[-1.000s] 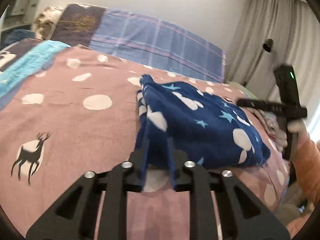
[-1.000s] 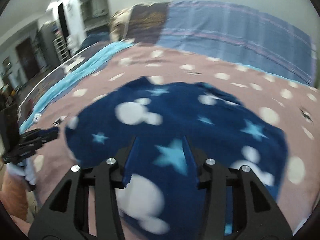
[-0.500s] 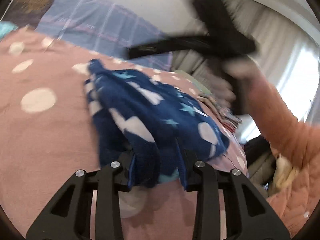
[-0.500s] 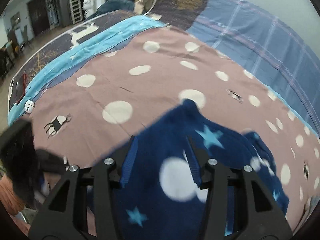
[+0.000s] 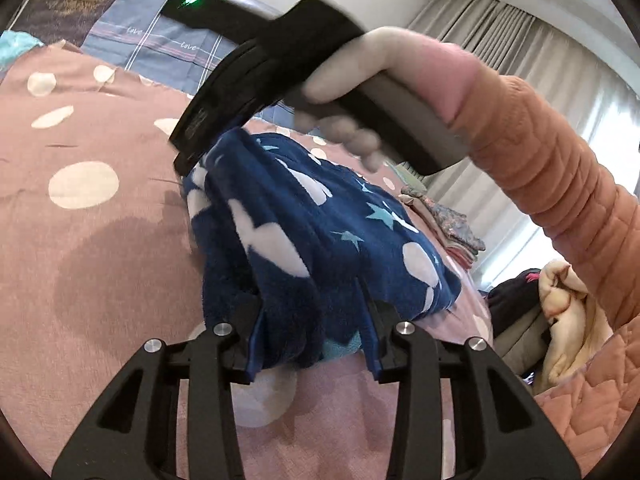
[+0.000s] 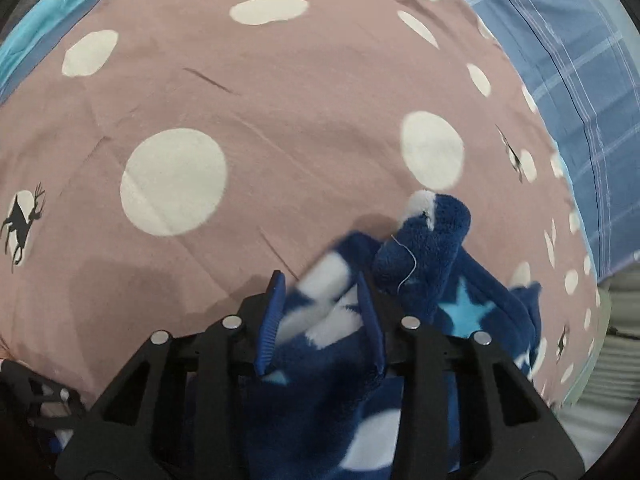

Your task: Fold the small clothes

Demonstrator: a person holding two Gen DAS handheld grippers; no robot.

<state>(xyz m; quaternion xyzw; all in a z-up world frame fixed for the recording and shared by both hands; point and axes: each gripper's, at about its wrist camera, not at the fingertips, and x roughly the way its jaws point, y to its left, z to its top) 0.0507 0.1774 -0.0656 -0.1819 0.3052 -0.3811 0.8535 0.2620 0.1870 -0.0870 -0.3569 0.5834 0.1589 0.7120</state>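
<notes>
The far end of the navy fleece garment (image 5: 320, 236) is hidden behind the right gripper (image 6: 322, 320), whose fingertips cannot be seen in the left wrist view, where its black body blurs across the upper middle. In the right wrist view the near part of the cloth is smeared by motion, and the lower left corner is too dark to read. The garment, navy with white blobs and pale blue stars, lies bunched on a dusty-pink bedspread (image 5: 88, 264) printed with cream dots and small black deer. A blue plaid blanket (image 6: 568, 52) lies along the far side of the bed, grey curtains (image 5: 532, 48) hang at the far right, and a small stack of folded clothes (image 5: 444, 220) sits near the bed's right edge. The right hand (image 5: 400, 76), in an orange quilted sleeve (image 5: 560, 168), grips the handle with the tool tilted down toward the garment's far end. The left gripper (image 5: 310, 316) sits low at the near edge, its fingers part-way closed with a thick fold of fleece bunched between them. The right gripper's fingers likewise stand narrow with cloth filling the gap, a rolled cuff just beyond them to the right.
</notes>
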